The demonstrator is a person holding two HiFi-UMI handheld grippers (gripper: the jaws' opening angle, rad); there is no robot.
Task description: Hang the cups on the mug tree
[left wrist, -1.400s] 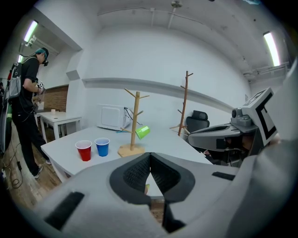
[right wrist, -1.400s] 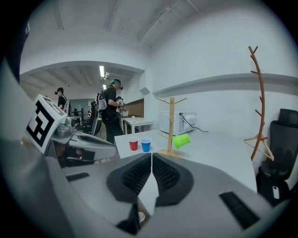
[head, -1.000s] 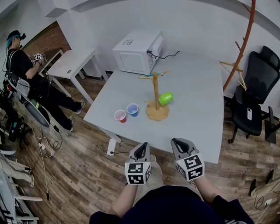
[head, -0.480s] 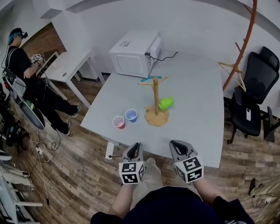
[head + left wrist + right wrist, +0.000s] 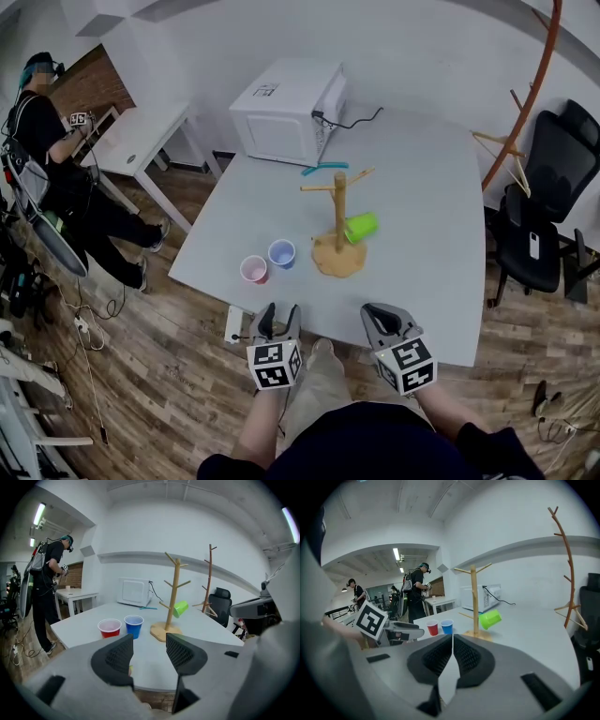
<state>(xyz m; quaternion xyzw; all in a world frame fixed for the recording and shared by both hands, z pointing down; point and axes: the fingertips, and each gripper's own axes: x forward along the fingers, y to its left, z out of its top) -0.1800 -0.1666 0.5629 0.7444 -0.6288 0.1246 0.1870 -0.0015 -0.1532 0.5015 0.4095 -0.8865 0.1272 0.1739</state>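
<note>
left hand-held gripper (image 5: 278,319) opening for a loose cup
its jaws have just been opening and stand apart with nothing between them, short of the worktop (image 5: 422,187) edge. the right hand-held gripper (image 5: 386,323) has its jaws together, empty. the red cup (image 5: 254,270) and blue cup (image 5: 281,253) stand upright side by side near the front edge, just left of the tree (image 5: 338,211). the green cup (image 5: 360,227) already hangs tilted on a low peg. the red cup looks the likelier target, being nearest. best to come in level, take its wall low down so the mouth stays free for a peg, and close softly, since thin plastic will likely buckle. mind the blue cup right beside it.
</note>
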